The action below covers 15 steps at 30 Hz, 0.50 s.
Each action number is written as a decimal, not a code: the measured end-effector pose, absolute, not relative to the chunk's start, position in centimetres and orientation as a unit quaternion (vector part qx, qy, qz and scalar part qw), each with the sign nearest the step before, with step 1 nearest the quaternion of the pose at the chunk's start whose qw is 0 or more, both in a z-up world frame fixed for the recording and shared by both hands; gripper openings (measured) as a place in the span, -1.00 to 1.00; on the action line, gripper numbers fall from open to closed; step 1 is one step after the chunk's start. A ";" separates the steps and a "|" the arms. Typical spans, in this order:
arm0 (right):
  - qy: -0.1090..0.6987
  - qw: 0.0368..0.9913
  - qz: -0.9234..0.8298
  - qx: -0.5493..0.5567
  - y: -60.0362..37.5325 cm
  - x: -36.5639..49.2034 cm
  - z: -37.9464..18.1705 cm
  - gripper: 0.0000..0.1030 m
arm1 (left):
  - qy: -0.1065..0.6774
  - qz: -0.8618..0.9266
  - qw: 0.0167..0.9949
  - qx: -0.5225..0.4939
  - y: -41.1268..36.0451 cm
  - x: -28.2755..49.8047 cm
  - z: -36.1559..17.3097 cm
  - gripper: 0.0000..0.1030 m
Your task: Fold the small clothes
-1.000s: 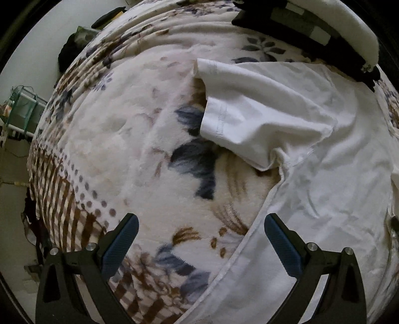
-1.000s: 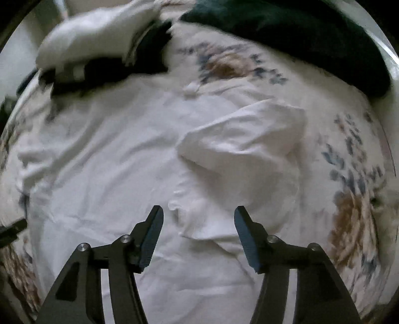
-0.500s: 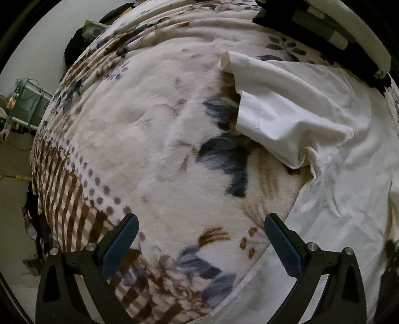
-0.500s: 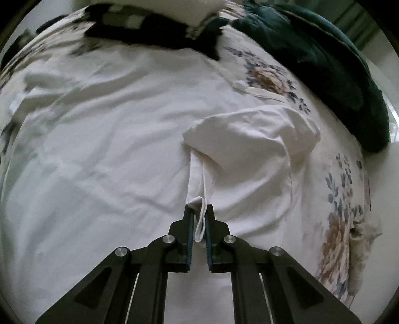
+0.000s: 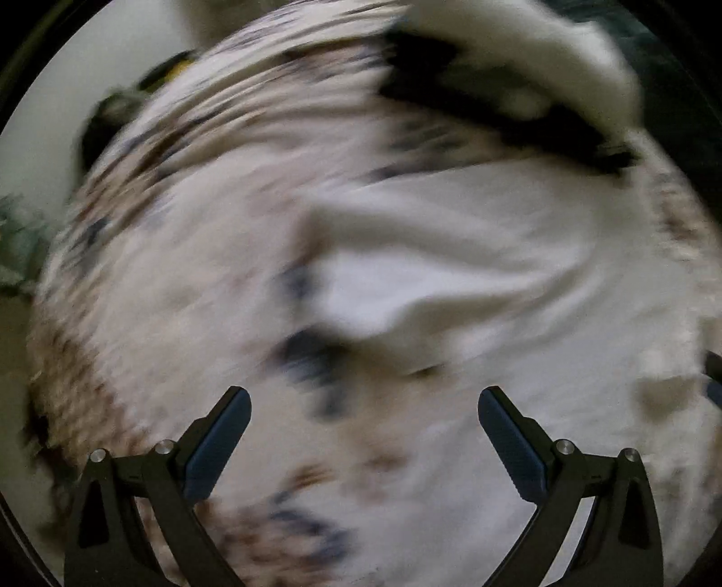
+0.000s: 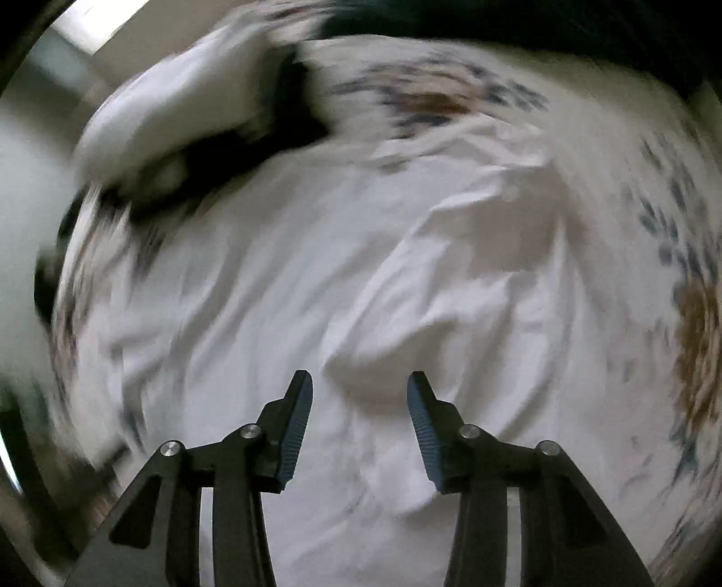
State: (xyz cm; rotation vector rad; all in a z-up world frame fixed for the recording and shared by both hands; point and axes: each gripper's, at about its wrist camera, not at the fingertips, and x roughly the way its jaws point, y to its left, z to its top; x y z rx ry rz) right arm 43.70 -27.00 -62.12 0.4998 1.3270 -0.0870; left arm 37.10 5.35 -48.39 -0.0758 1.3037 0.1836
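A white T-shirt lies spread on a floral blanket, and both views are motion-blurred. Its right sleeve is folded inward over the body. My right gripper is open and empty just above the shirt's body, below the folded sleeve. In the left wrist view the shirt fills the right half, with its left sleeve pointing left. My left gripper is wide open and empty above the blanket and the shirt's edge.
A black and white garment pile lies beyond the shirt's top, and it also shows in the right wrist view. A dark green blanket lies at the far edge. The bed edge and floor are to the left.
My right gripper, shut on the sleeve edge half a second ago, has opened and let it go. Both cameras are swinging fast; the left view has shifted toward the shirt.
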 end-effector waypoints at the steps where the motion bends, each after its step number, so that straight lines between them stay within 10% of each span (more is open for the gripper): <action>1: 0.604 0.759 -0.053 0.238 -28.2 44.0 -61.7 -0.11 | 0.604 0.050 0.795 -0.041 3.9 38.1 -48.2 0.99; 12: 0.635 0.678 -0.119 0.350 -33.2 36.0 -65.8 -0.11 | 0.630 -0.315 0.707 0.059 -13.6 46.6 -54.2 0.90; 15: 0.607 0.667 -0.113 0.417 -33.0 34.6 -67.7 -0.11 | 0.639 -0.337 0.686 0.087 -15.4 46.5 -55.7 -0.70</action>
